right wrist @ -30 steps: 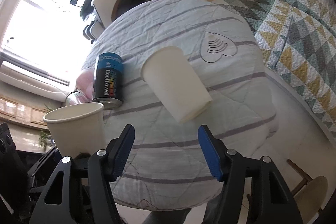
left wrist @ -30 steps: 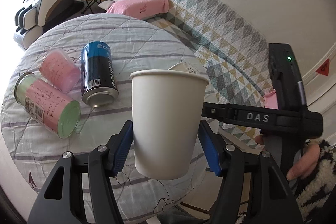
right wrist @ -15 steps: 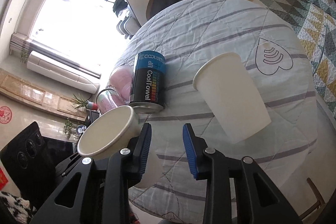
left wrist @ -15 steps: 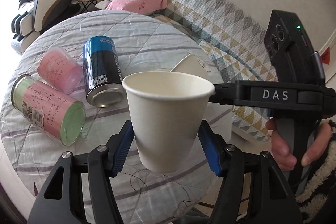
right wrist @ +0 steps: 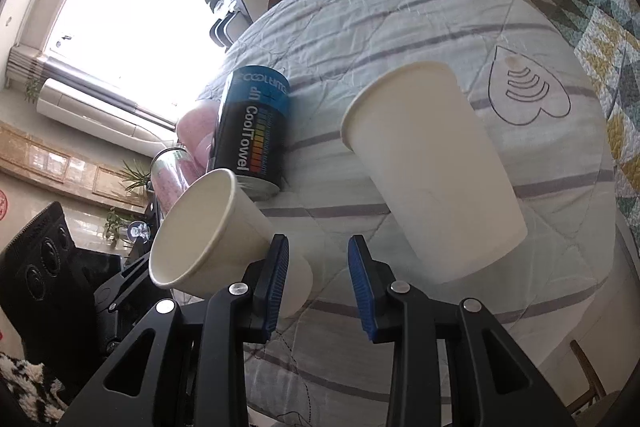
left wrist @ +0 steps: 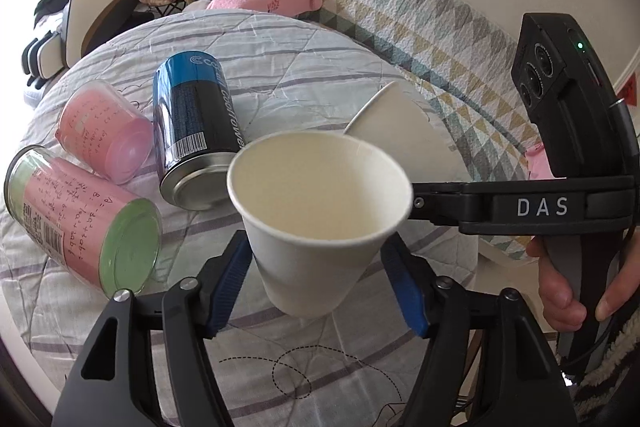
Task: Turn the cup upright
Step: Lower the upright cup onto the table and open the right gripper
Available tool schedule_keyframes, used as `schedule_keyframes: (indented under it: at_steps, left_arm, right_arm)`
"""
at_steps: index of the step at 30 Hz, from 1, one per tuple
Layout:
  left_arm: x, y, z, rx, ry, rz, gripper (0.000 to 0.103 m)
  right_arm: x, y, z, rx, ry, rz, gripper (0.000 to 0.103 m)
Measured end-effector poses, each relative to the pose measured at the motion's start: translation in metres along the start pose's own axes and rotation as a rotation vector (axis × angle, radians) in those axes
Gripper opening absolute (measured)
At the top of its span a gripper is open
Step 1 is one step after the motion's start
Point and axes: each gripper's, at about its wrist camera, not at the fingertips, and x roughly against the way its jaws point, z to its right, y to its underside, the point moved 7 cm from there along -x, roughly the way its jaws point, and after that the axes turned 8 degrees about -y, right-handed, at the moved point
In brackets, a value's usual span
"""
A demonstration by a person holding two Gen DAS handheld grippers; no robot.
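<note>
My left gripper (left wrist: 320, 283) is shut on a white paper cup (left wrist: 316, 227), mouth up and tilted a little toward the camera, above the near part of the round table (left wrist: 280, 39). That cup also shows in the right wrist view (right wrist: 212, 239). A second white paper cup (right wrist: 432, 167) lies on its side on the table; its rim shows behind the held cup in the left wrist view (left wrist: 392, 115). My right gripper (right wrist: 318, 283) is empty, its jaws nearly closed with a narrow gap, just right of the held cup.
A blue-black can (left wrist: 196, 131), a pink plastic cup (left wrist: 108, 139) and a pink-and-green tin (left wrist: 80, 219) lie on the table's left side. A sofa with a triangle-patterned cover (left wrist: 420, 19) stands beyond the table. The table's edge is close in front.
My left gripper has lowered and tilted the held cup so its inside shows. My right gripper's jaws have closed from wide open to a narrow gap and moved closer to the table.
</note>
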Motion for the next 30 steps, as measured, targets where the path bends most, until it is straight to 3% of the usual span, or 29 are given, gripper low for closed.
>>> schedule_keyframes:
  at_steps: [3, 8, 19, 20, 22, 25, 30]
  left_arm:
    - [-0.004, 0.003, 0.0, -0.002, -0.015, -0.012, 0.083]
    - [-0.007, 0.014, 0.0, 0.002, -0.026, -0.048, 0.088]
    - [0.012, 0.018, 0.003, 0.019, -0.049, -0.039, 0.095]
    - [0.016, 0.017, 0.003, 0.021, -0.05, -0.035, 0.095]
    - [0.027, 0.014, 0.004, 0.022, -0.059, -0.025, 0.096]
    - [0.044, 0.008, 0.006, 0.023, -0.083, -0.008, 0.098]
    - [0.074, 0.001, 0.007, 0.034, -0.149, 0.004, 0.101]
  right_arm:
    - [0.003, 0.0, 0.0, -0.006, -0.005, 0.01, 0.034]
    - [0.004, 0.004, -0.007, 0.025, 0.002, -0.002, 0.034]
    - [0.026, 0.006, -0.001, -0.019, 0.043, 0.048, 0.034]
    - [0.03, 0.006, -0.002, -0.025, 0.05, 0.054, 0.036]
    - [0.04, 0.008, -0.004, -0.037, 0.087, 0.062, 0.051]
    - [0.059, 0.009, -0.011, -0.016, 0.149, 0.09, 0.066]
    - [0.092, 0.013, -0.028, 0.001, 0.213, 0.147, 0.079]
